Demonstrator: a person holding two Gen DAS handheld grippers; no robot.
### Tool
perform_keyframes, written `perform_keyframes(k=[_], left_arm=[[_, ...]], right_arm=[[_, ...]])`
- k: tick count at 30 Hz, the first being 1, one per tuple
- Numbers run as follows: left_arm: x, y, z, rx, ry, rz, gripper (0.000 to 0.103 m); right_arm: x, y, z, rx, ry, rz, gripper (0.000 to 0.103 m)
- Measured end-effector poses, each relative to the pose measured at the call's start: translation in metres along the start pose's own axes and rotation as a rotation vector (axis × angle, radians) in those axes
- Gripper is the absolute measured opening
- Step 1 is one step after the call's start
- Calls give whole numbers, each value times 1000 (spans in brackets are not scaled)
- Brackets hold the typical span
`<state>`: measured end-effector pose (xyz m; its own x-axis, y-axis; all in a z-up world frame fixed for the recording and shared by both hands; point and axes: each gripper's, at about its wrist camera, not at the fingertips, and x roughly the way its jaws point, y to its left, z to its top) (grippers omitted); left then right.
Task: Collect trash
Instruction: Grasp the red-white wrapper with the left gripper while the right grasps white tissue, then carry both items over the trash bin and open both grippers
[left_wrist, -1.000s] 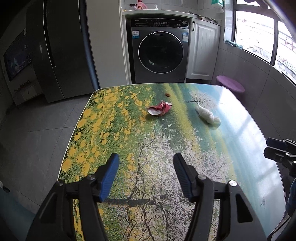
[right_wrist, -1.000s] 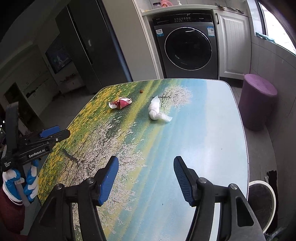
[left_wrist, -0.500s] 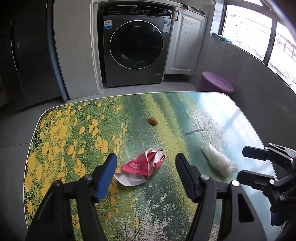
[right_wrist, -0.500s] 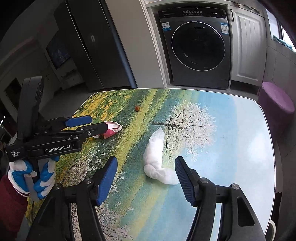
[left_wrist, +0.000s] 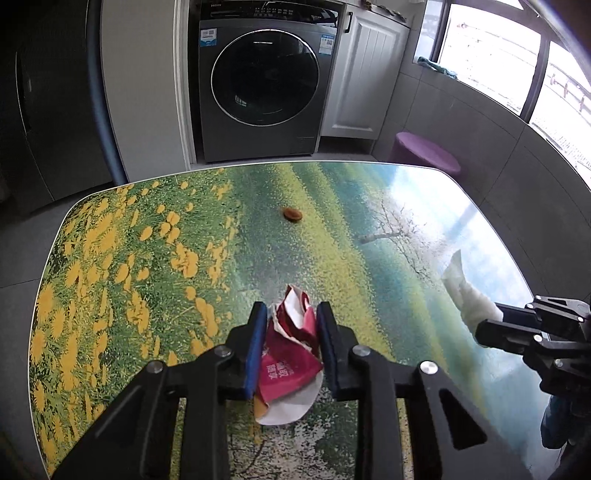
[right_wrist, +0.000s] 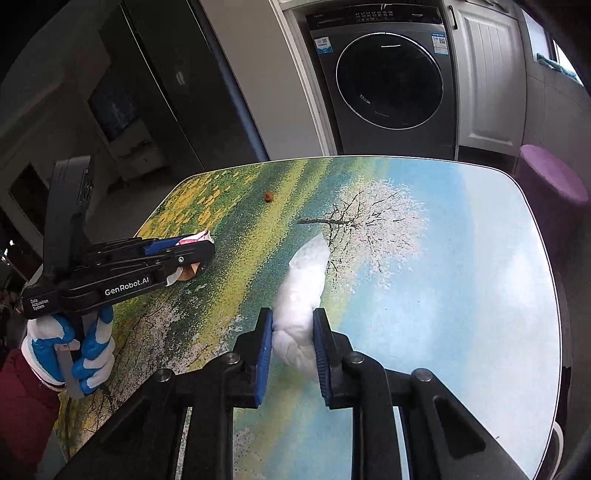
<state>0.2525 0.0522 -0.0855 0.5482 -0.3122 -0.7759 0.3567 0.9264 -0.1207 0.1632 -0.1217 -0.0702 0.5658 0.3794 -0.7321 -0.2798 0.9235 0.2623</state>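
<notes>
A crumpled red and white wrapper lies on the printed table. My left gripper is closing around it, its blue pads touching the wrapper on both sides. A white wad of tissue lies further right. The right gripper is closing on the wad's near end, with the pads pressing into it. A small brown scrap sits alone toward the far edge. The left gripper also shows in the right wrist view, held by a gloved hand.
A washing machine and white cabinet stand beyond the table's far edge. A purple stool stands at the far right corner. A dark fridge stands to the left. Windows line the right wall.
Both grippers moved forward and down over the table and closed from wide open, the left around the red wrapper and the right around the white wad.
</notes>
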Motion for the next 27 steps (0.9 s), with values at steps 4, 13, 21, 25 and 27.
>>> perform_keyframes(k=[4, 13, 21, 25, 27], left_arm=[[-40, -28, -17, 28, -34, 25, 25], [-103, -148, -27, 157, -78, -80, 25], [-82, -303, -16, 306, -18, -294, 25], [-49, -366, -19, 341, 52, -349, 25], [-32, -391, -20, 348, 85, -362, 25]], right_arm=[[-53, -1, -25, 10, -56, 4, 20], [-171, -53, -102, 149, -159, -146, 20], [-233, -147, -172, 387, -187, -342, 21], [-235, -189, -200, 476, -158, -380, 21], [-231, -208, -209, 512, -143, -382, 21]])
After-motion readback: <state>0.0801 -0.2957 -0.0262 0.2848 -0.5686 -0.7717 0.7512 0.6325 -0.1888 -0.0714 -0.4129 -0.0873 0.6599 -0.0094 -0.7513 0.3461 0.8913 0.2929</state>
